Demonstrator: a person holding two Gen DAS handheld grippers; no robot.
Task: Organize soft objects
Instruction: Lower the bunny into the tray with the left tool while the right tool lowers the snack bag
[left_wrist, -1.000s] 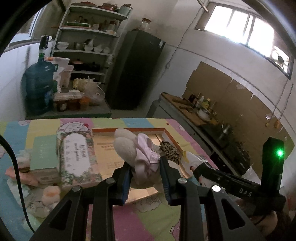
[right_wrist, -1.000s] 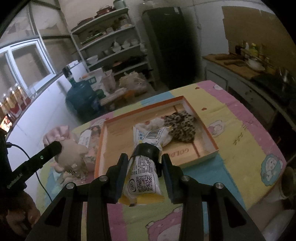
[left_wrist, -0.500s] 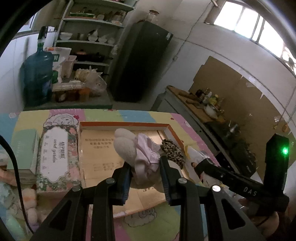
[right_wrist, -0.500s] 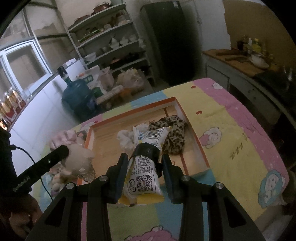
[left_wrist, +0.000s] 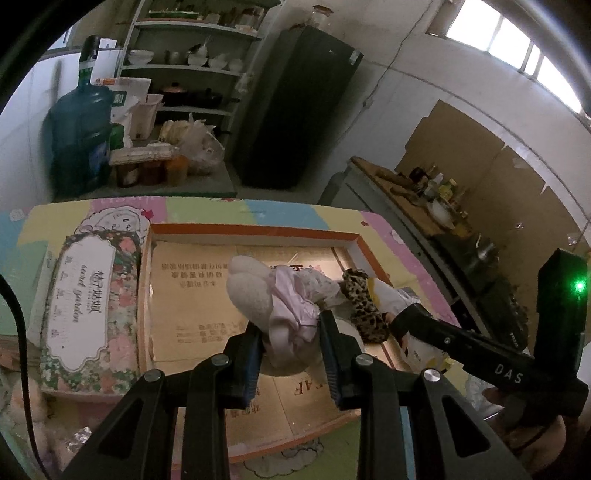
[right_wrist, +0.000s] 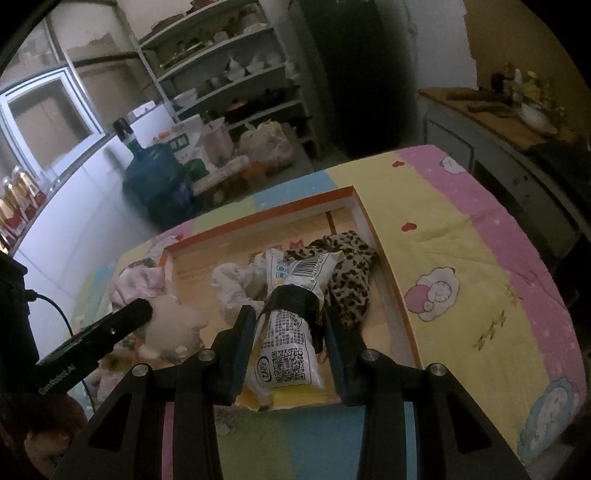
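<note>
Left wrist view: left gripper (left_wrist: 290, 347) fingers are clenching a cream plush toy in pink cloth (left_wrist: 275, 302); the right gripper (right_wrist: 290, 347) fingers are grasping a white QR-coded snack packet (right_wrist: 291, 332) over an orange-rimmed cardboard tray (right_wrist: 391, 280).

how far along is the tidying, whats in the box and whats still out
Done: a leopard-print cloth and a white fluffy item already lie in the orange-rimmed box. In hand: the left gripper is shut on a plush toy, the right gripper on a white snack packet, both over the box, not yet released. Left: a floral tissue pack sits beside the box.
</note>
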